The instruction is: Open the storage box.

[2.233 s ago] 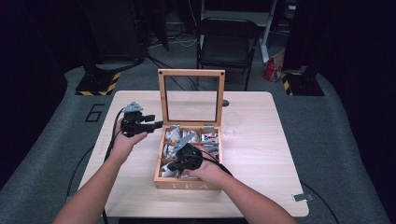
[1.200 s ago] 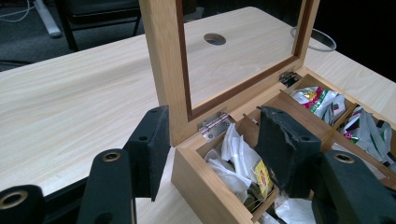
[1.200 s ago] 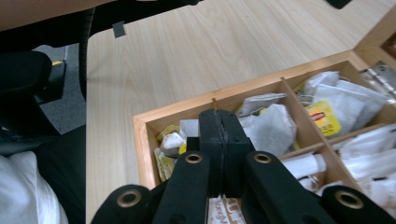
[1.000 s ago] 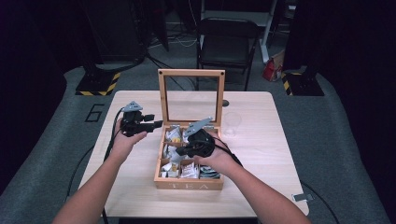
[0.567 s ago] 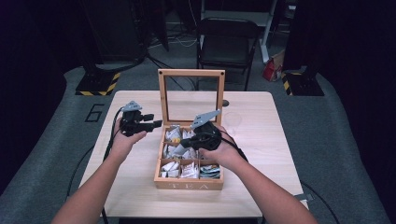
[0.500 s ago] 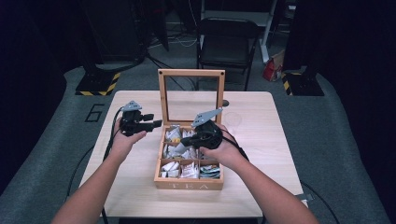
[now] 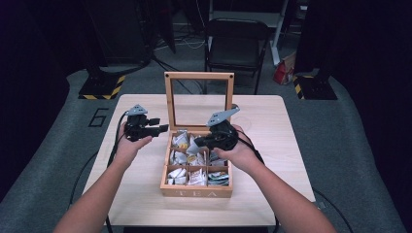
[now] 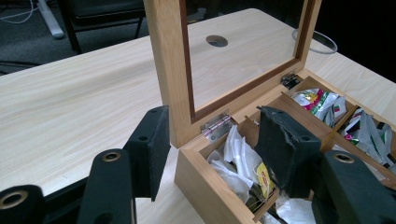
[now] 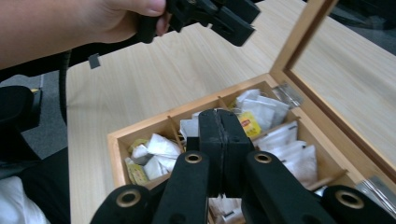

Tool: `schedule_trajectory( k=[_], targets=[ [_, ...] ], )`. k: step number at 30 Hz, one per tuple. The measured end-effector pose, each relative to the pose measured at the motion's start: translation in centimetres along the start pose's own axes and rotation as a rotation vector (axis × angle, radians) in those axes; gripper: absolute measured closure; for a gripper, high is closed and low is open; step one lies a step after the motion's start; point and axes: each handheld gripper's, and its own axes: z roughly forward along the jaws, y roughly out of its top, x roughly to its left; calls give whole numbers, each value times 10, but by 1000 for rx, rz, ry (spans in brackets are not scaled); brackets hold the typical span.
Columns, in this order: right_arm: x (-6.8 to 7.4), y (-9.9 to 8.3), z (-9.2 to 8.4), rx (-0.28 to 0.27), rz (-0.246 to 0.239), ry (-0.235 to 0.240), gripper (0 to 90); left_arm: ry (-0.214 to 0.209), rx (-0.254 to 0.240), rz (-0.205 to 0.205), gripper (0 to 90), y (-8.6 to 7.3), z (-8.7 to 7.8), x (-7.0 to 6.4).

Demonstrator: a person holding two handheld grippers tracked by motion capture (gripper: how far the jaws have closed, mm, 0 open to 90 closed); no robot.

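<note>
Where the grey floor (image 7: 53, 160) meets a dark room, a pale wooden desk (image 7: 272, 145) stands with a black chair (image 7: 235, 46) behind its far edge and yellow-and-black striped bases (image 7: 99, 87) to either side on the floor. A round hole (image 8: 216, 40) is cut in the desktop behind the box.

On the middle of the desk sits the tea box (image 7: 197, 187), a wooden case split into small compartments full of tea bags (image 7: 187, 158). Its long axis runs from the person toward the chair, the lettered front facing the person. Its glazed lid (image 7: 199, 99) stands upright at the far end, hinged along the back wall.

Left of the box, the left claw (image 7: 163, 129) points level at the box's left wall near the hinge; in the left gripper view its jaws stand apart with nothing between them, one over bare desk, the other over the nearest compartment. Above the box's far compartments the right claw (image 7: 198, 141) points leftward; in the right gripper view (image 9: 219, 126) its pads are pressed flat together, and no bag shows between them.
</note>
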Motion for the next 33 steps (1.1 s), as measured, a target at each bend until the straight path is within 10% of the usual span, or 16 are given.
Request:
schedule_trajectory(
  k=[33],
  targets=[
    [-65,-32,-57,-13,156,-212,899,6,9,-12,439,-3,-2,5]
  ],
)
